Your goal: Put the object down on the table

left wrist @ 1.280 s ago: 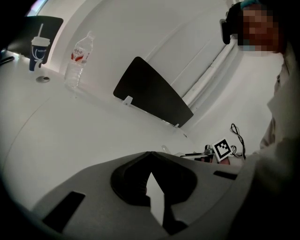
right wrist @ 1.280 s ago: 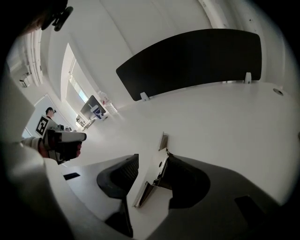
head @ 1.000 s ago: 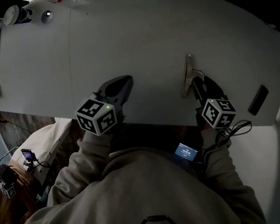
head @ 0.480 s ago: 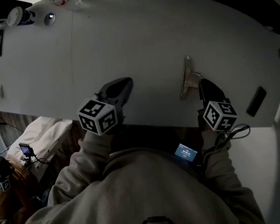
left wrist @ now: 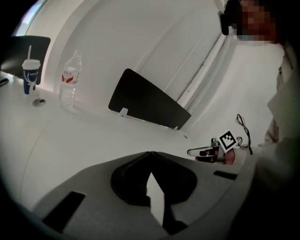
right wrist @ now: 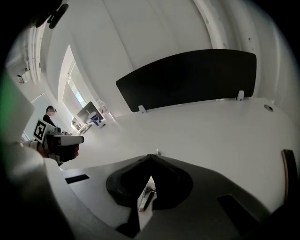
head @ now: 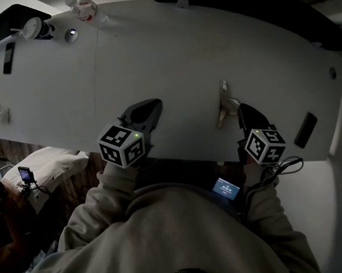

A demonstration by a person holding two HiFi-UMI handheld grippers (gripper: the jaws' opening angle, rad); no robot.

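The white table [head: 165,56] fills almost the whole head view, and both tools hover above its near edge. The left gripper [head: 151,107] is at nine o'clock from the work and well apart from it. Its jaws are closed tip to tip with nothing in them; only white table shows through the slit behind the tips.

The right gripper [head: 244,112] has just been closing its jaws, and now they meet at the tips. In its own view a thin dark and reddish sliver shows in the slit behind them. I cannot tell what it is, but I do not see the object clamped there.

The object is a narrow metal piece [head: 223,102] with a small bracket on one side. It seems to rest on the table just beside the right tips, at about eleven o'clock from them. Whether the bracket touches the jaw, I cannot tell.

I judge the putting down nearly finished, so the step in hand is to come clear of the piece. The right gripper should go up and toward six o'clock, slowly, with no sweep toward nine o'clock where the bracket stands. Thin metal on a smooth top probably slides at a small touch. The left gripper has nothing to do here.
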